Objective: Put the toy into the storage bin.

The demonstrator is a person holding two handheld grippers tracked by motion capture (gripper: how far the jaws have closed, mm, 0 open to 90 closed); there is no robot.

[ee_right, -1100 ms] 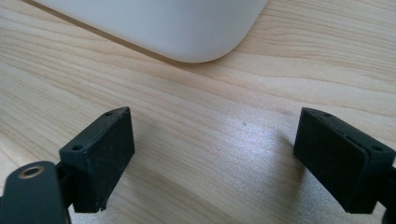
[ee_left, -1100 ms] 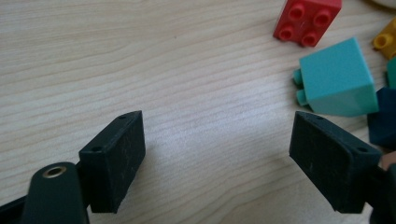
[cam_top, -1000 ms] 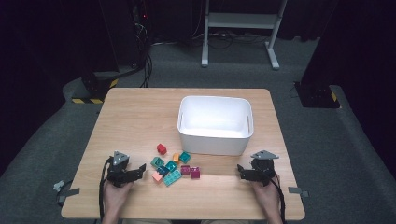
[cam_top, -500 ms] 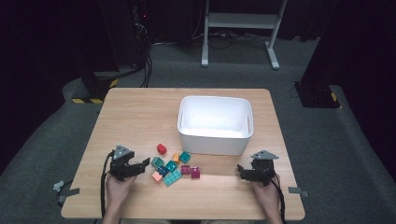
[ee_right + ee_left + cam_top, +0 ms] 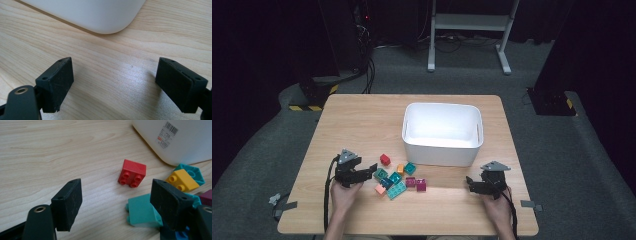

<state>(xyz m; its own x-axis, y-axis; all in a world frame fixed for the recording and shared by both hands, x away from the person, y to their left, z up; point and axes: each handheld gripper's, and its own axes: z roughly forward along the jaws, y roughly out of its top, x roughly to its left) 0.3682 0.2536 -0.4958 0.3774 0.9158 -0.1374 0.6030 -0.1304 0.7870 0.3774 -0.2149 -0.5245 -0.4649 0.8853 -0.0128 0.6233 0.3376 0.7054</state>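
1. While your left tool (image 5: pixel 115 205) is gaping over the tabletop (image 5: pixel 362 125), the red brick (image 5: pixel 132 173) is lying just ahead, near the white bin (image 5: pixel 442 132).
2. Your right tool (image 5: pixel 113 85) is sitting spread wide, grasping nothing.

Each black two-jaw gripper, left (image 5: pixel 371 170) and right (image 5: pixel 470 184), carries a grey three-cornered top plate, a trailing black cable, flat rectangular pads (image 5: pixel 67 203) with small screw holes, and brass-ringed pivots.
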